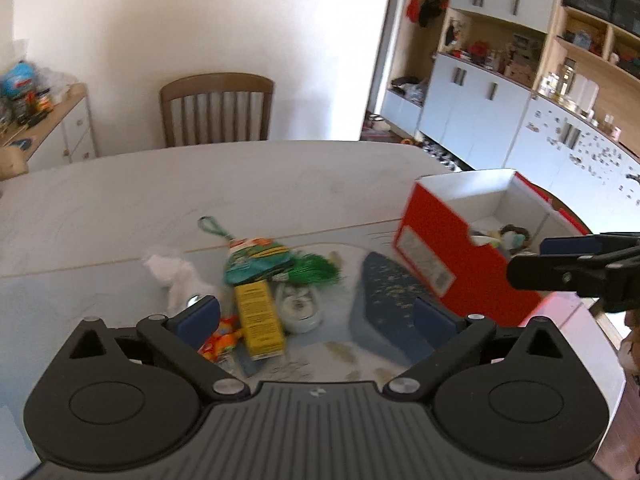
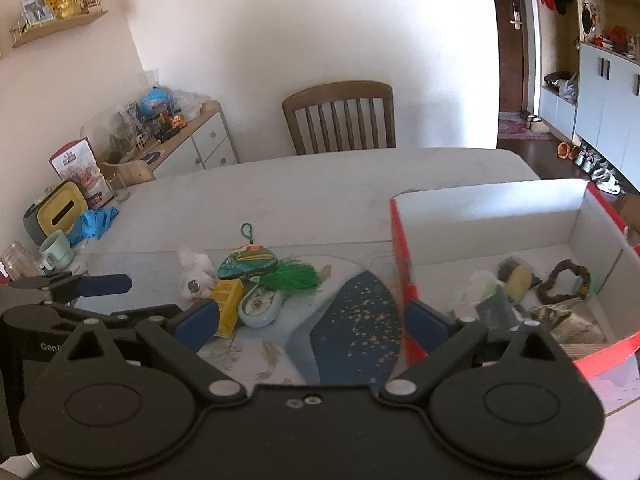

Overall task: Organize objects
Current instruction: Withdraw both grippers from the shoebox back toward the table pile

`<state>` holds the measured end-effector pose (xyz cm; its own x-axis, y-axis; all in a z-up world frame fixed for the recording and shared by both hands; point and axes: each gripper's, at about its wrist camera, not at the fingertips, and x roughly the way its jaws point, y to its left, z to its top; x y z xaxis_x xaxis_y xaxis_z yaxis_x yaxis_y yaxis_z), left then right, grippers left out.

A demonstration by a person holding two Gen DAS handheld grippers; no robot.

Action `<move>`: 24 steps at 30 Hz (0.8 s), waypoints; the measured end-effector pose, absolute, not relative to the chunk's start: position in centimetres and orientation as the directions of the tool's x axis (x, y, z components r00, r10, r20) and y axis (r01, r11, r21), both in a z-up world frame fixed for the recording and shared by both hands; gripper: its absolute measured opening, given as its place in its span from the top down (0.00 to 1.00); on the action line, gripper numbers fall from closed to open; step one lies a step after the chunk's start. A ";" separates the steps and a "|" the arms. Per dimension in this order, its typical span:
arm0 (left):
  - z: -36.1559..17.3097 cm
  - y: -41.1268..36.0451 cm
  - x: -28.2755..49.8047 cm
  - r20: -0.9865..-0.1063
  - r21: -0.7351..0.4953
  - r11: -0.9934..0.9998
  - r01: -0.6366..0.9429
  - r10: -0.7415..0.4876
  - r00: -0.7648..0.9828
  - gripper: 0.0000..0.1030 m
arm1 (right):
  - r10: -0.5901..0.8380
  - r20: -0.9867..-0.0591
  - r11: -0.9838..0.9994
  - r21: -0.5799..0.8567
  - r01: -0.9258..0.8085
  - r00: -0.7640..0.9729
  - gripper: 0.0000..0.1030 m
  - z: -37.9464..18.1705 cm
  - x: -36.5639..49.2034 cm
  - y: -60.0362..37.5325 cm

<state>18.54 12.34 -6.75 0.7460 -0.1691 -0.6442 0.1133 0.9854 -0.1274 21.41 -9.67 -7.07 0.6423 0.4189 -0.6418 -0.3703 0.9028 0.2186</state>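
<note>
A pile of small objects lies on the table: a yellow carton (image 1: pixel 259 320) (image 2: pixel 228 305), a green pouch with a loop (image 1: pixel 256 258) (image 2: pixel 248 263), a green tassel (image 1: pixel 316 270) (image 2: pixel 294 278), a white oval case (image 1: pixel 300 306) (image 2: pixel 260 304), a white plush (image 1: pixel 176 274) (image 2: pixel 196 276) and an orange packet (image 1: pixel 222 338). A red box (image 1: pixel 452 256) (image 2: pixel 404 280) with a white inside stands to the right and holds several items (image 2: pixel 532 284). My left gripper (image 1: pixel 316 316) is open and empty just above the pile. My right gripper (image 2: pixel 310 320) is open and empty, straddling the box's left wall.
A wooden chair (image 1: pixel 218 108) (image 2: pixel 340 118) stands behind the table. A mug (image 2: pixel 56 250), a tissue box (image 2: pixel 56 214), a blue cloth (image 2: pixel 94 222) and a glass jar (image 2: pixel 18 260) sit at the table's left. A blue patterned mat (image 2: pixel 352 328) lies beside the box.
</note>
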 end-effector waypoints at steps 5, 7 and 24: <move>-8.4 14.9 19.2 -0.663 -0.141 0.989 0.055 -0.135 0.737 0.00 | 0.411 -0.667 0.904 0.214 -0.370 0.621 0.06 -8.1 22.3 -8.0; -9.2 15.6 19.5 -0.670 -0.136 0.990 0.039 -0.121 0.732 0.00 | 0.411 -0.676 0.904 0.216 -0.369 0.612 0.06 -8.5 22.7 -7.4; -15.7 19.3 22.7 -0.740 -0.024 0.999 -0.030 0.002 0.673 0.00 | 0.393 -0.752 0.900 0.197 -0.389 0.529 0.16 -12.1 26.1 -2.2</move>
